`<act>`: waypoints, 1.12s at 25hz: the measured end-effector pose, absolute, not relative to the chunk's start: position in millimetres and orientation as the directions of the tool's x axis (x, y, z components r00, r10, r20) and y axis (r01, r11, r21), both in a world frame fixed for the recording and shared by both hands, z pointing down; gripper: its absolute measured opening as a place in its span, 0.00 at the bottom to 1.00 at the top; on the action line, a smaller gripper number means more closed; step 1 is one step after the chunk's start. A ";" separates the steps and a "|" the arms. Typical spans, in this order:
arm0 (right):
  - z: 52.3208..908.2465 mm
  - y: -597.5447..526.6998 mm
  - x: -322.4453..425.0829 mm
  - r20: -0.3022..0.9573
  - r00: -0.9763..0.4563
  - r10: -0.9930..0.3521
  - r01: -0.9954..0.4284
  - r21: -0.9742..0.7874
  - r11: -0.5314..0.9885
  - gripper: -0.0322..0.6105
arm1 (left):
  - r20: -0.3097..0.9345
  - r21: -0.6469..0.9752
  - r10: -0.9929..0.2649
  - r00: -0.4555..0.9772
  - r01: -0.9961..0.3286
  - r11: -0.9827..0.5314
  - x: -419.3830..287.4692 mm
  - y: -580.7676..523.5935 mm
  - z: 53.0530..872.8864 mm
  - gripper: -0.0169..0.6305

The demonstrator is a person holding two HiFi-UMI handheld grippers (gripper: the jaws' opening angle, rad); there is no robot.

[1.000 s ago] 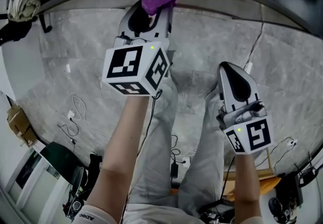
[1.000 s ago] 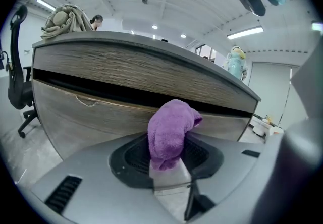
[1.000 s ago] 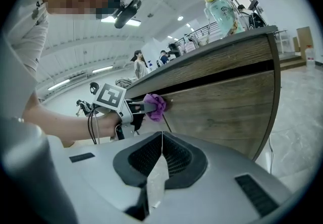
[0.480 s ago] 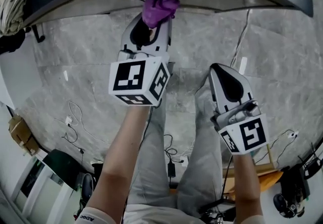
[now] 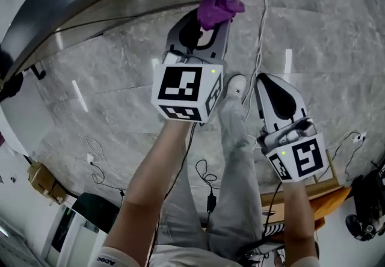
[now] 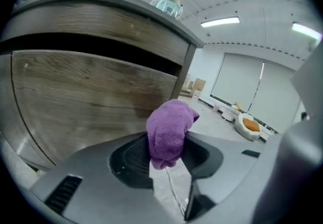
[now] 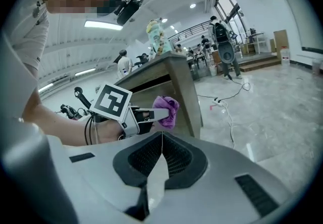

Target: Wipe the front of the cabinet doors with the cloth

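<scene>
Cloth sits between left gripper jaws, close before cabinet door, near its right edge. Right gripper is right of left, further back. Jar on cabinet top.

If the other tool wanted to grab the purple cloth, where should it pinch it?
Probably the puffy top of the purple cloth, which bulges past the left tool that pinches its lower end. The right tool, shut now, would open and come from the open-room side, since the cabinet door blocks the other.
</scene>
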State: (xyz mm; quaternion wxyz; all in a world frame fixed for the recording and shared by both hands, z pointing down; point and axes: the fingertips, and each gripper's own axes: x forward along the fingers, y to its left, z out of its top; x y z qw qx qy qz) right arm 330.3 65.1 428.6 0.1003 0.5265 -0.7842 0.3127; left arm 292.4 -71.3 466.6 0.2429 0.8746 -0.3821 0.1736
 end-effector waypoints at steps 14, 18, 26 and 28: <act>446.5 48.0 331.2 0.494 -0.407 -0.768 -0.893 -0.392 0.222 0.09 | 0.525 0.258 -0.582 0.621 -0.768 -0.586 278.2 -109.3 487.7 0.25; 444.1 32.8 288.0 0.475 -0.445 -0.759 -0.876 -0.407 0.259 0.09 | 0.536 0.238 -0.588 0.605 -0.777 -0.583 238.9 -116.3 488.7 0.25; 442.0 1.8 200.7 0.454 -0.505 -0.734 -0.846 -0.427 0.319 0.09 | 0.569 0.226 -0.602 0.560 -0.810 -0.541 140.5 -135.9 496.6 0.25; 442.0 -4.6 182.2 0.452 -0.519 -0.725 -0.840 -0.425 0.336 0.09 | 0.575 0.223 -0.615 0.539 -0.827 -0.516 113.7 -141.4 497.6 0.25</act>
